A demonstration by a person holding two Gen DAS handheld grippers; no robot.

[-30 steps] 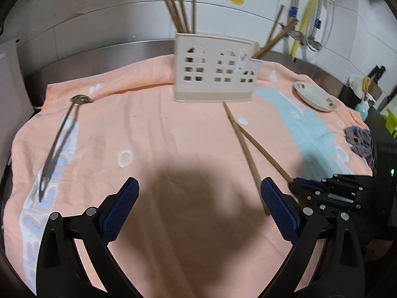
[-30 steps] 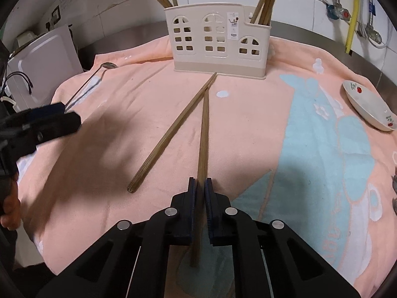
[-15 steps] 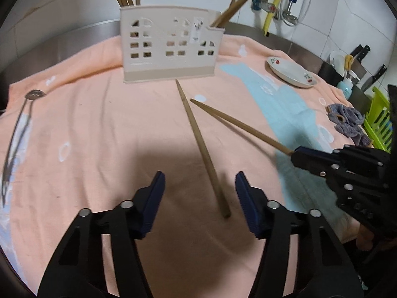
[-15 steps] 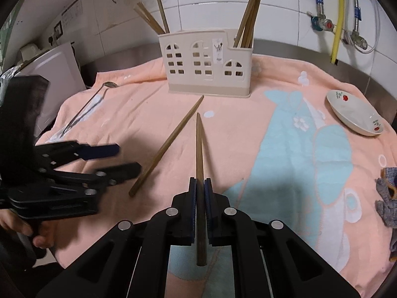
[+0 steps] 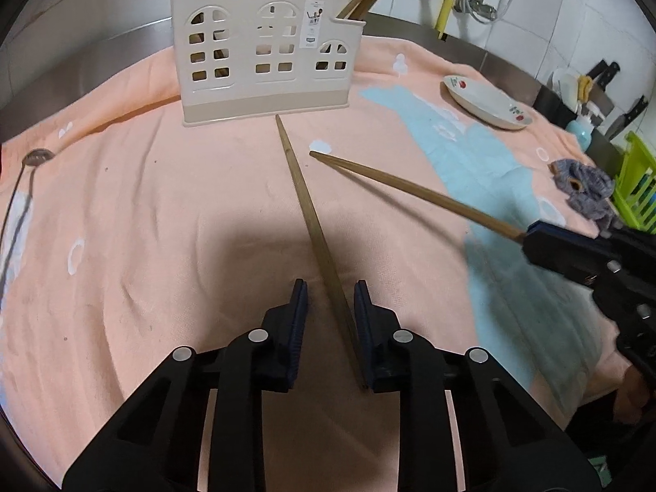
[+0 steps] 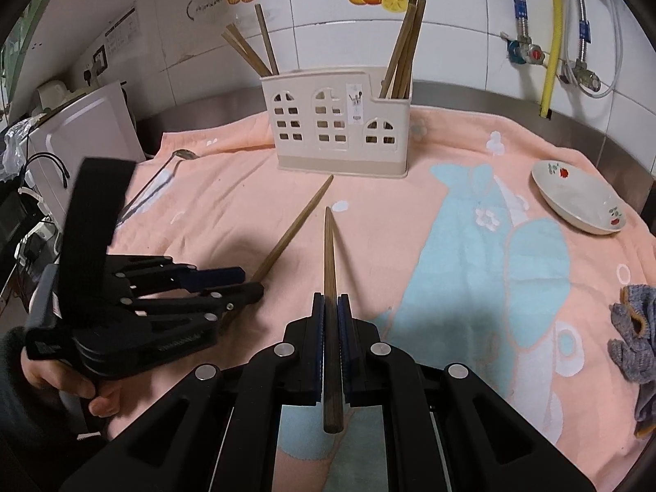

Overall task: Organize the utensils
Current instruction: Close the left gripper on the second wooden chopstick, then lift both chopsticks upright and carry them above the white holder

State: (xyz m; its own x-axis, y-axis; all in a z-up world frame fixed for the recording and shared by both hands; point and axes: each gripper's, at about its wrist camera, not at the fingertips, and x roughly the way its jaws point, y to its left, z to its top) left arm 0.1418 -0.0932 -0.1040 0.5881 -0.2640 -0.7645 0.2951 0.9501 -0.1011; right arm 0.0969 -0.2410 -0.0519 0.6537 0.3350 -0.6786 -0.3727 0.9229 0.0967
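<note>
Chopsticks, light, stiff and slim: one (image 6: 330,287) clamped at its thick near end in the right gripper (image 6: 331,307), another (image 5: 315,238) lying on the towel (image 5: 164,225) between the left gripper's (image 5: 330,299) parted jaws.

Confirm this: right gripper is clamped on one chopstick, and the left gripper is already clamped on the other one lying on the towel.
Not quite. The left gripper is open: its jaws straddle the chopstick on the towel with gaps either side, as the left wrist view shows. The right gripper is indeed clamped on its chopstick.
</note>
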